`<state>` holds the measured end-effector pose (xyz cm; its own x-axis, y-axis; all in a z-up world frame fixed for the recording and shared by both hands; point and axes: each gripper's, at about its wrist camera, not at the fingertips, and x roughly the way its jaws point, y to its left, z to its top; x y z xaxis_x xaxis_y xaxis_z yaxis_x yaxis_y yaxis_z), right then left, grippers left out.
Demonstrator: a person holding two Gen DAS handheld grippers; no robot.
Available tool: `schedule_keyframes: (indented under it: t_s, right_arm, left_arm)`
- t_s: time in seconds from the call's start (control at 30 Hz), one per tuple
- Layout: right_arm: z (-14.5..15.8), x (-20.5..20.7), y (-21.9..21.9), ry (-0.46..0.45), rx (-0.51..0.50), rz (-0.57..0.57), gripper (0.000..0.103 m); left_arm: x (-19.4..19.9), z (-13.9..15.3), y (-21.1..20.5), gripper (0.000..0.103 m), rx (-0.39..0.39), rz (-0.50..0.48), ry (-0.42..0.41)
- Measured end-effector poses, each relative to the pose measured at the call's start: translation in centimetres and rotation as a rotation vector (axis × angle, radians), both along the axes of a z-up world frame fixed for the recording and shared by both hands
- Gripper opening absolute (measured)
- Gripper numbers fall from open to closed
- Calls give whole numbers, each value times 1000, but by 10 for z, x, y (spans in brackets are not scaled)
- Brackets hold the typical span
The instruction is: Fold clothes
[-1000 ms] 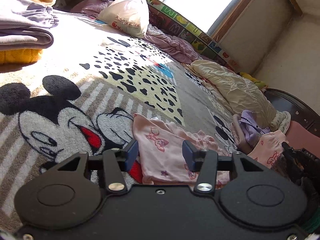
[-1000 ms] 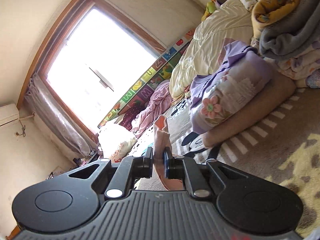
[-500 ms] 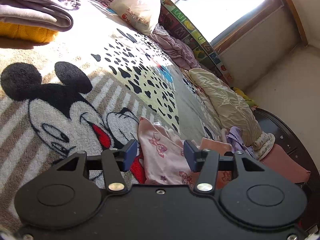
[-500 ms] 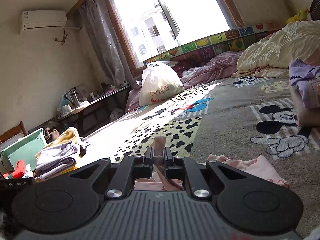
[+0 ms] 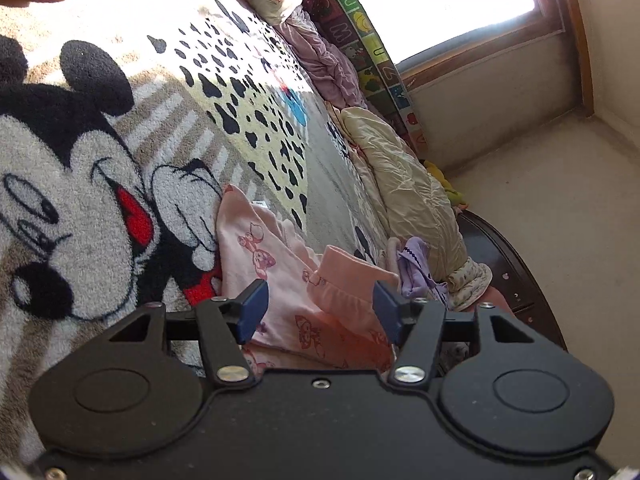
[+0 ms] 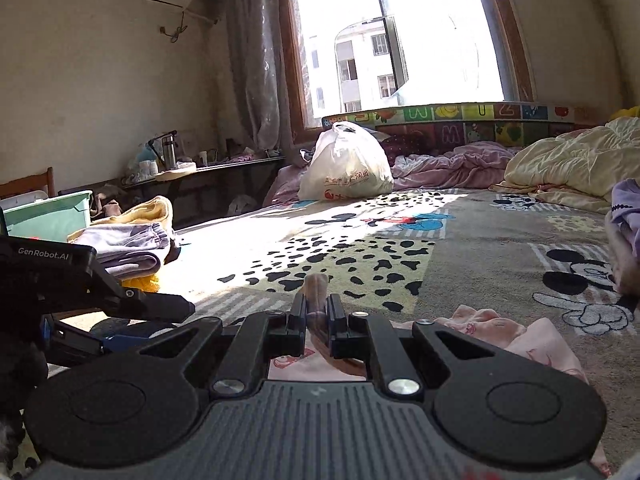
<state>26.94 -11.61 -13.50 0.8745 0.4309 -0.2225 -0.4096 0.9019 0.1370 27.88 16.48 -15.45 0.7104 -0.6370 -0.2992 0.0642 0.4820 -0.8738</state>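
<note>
Your right gripper (image 6: 316,330) is pinched tight on a fold of the pink printed garment (image 5: 288,280), which lies on the Mickey Mouse blanket (image 5: 80,168). Your left gripper (image 5: 320,308) is opening, jaws apart over the same garment, pads not pressing it.

a home bedroom; cartoon blanket (image 6: 460,256) over the bed, rumpled quilt (image 6: 572,164), curtained window (image 6: 400,36)
</note>
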Motion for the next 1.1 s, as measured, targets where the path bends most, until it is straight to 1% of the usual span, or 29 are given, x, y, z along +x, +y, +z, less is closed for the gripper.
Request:
schedule_keyframes:
  t_s: [0.03,0.07,0.13,0.17,0.2,0.23,0.27,0.3,0.33,0.43,0.47,0.5,0.57,0.67,0.73,0.77,0.8,0.87,0.9,0.93,0.97,1.03,1.07,1.1]
  right_arm:
    - [0,-1,1,-2,-13,7,12]
    - [-1,2,6,29,-49,20,12]
    - [-10,20,22,194,-171,108,13]
    - [-13,15,29,198,-236,142,15]
    - [-17,11,36,201,-301,177,20]
    - [-15,3,35,188,-306,205,24]
    - [-14,-6,34,176,-310,233,36]
    - [-11,-12,28,181,-282,242,46]
    - [-9,-18,20,186,-251,245,47]
    - [-3,-31,-10,203,-170,238,47]
    - [-3,-34,-22,206,-154,221,47]
    - [-4,-35,-37,215,-117,189,47]
    - [-7,-35,-68,233,-44,125,47]
    - [-17,-32,-125,294,178,3,47]
    - [-22,-31,-154,323,267,-53,48]
    - [-25,-29,-165,330,291,-67,49]
    - [-29,-26,-171,339,323,-67,49]
    - [-37,-20,-183,357,387,-67,49]
    - [-40,-17,-186,372,418,-60,50]
    - [-45,-13,-188,397,456,-44,50]
    - [-50,-7,-189,425,488,-31,51]
    - [-53,2,-187,465,499,-5,54]
    - [-55,7,-184,493,494,14,57]
    - [-56,10,-181,508,484,19,57]
  left_arm:
    - [3,-3,-1,60,-30,-7,17]
    - [5,-5,-3,60,-30,-4,34]
    - [9,-9,-7,61,-10,-1,69]
    - [12,-10,-10,61,11,0,87]
    - [14,-11,-14,61,32,-1,99]
    - [15,-11,-17,61,53,-3,103]
    - [16,-10,-21,61,74,-5,101]
    - [17,-9,-25,61,96,-7,99]
    - [18,-8,-29,61,119,-11,95]
    - [20,-5,-43,54,205,-16,83]
    - [21,-4,-49,49,240,-18,74]
    - [22,-3,-54,46,277,-18,64]
    - [24,-1,-65,45,348,-21,41]
    - [27,0,-81,39,452,-20,15]
    - [29,0,-92,35,532,-19,-10]
    - [30,0,-97,31,573,-15,-24]
    - [30,0,-102,20,610,-15,-40]
    - [29,3,-112,8,694,-12,-91]
    - [28,5,-118,5,738,-11,-119]
    - [25,10,-121,4,769,4,-170]
    - [19,19,-123,4,782,37,-249]
    - [9,36,-126,3,808,102,-407]
    - [6,41,-125,3,816,124,-448]
    - [6,43,-122,3,820,131,-442]
